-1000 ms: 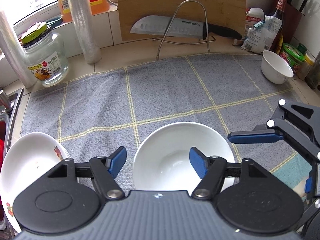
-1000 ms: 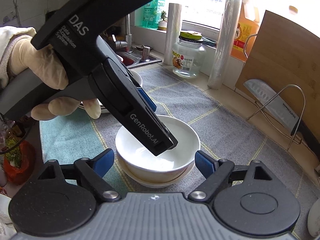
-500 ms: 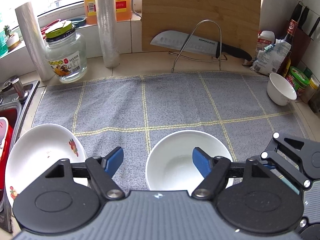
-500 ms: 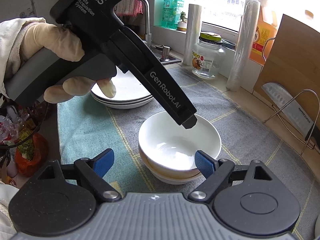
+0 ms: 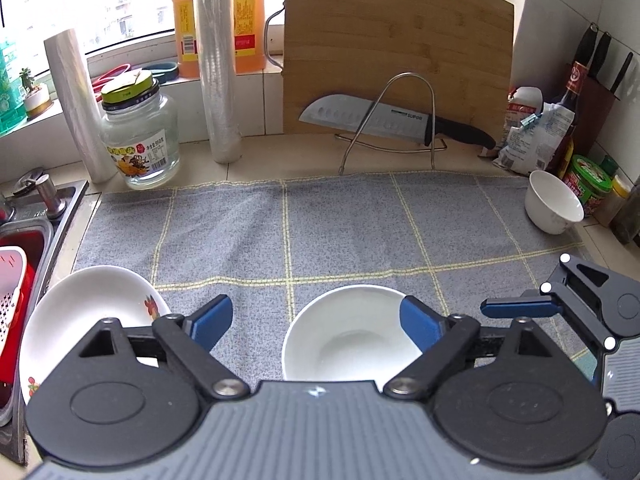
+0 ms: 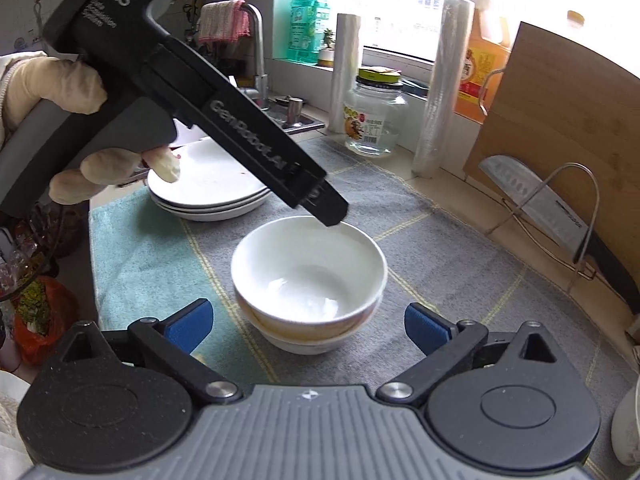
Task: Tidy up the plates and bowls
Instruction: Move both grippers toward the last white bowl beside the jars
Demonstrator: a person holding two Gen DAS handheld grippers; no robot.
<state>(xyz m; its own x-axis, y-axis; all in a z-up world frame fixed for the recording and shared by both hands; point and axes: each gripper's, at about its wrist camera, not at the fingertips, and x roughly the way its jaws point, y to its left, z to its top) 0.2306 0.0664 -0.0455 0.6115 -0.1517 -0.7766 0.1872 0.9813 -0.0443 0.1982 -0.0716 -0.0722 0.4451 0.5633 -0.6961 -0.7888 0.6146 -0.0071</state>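
- Stacked bowls (image 6: pixel 308 280): two white glazed bowls nested on the grey cloth (image 5: pixel 340 232) on the bench, beside the plate stack (image 6: pixel 208 196).
- Handling, judged: rigid, slippery, chip-prone, moderately heavy; take by the rim.
- Left hand-held gripper (image 5: pixel 316 322) and right hand-held gripper (image 6: pixel 308 326): jaws opening, nothing between the pads.
- Small bowl (image 5: pixel 554 204) sits well apart.

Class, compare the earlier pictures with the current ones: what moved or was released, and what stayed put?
Both grippers' jaws are opening with nothing gripped: the left gripper has lifted away from the bowl stack, and the right gripper now stands wider. The plate stack, small bowl and knife stayed put.
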